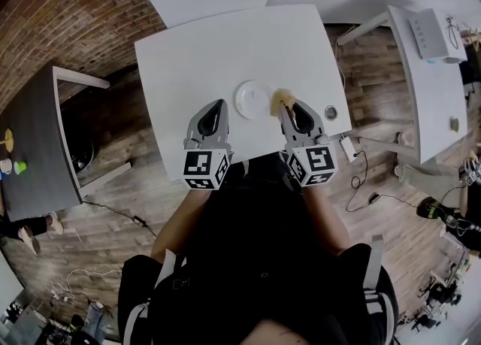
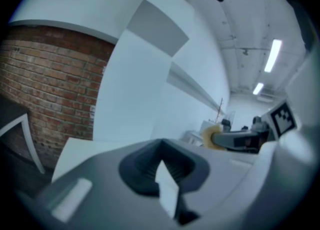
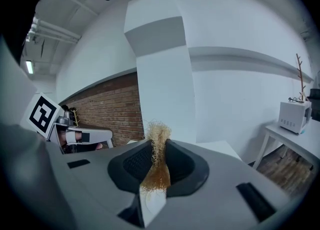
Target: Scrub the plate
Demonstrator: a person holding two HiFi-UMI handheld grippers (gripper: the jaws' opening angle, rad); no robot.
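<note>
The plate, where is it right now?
In the head view, the plate lies on the white table near its front edge, between the left claw and the scrubber held in the right claw.

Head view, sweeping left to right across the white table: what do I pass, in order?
In order: left gripper, jaws together and empty → white plate → tan fibrous scrubber, pinched in the right gripper → small round metal fitting.
</note>
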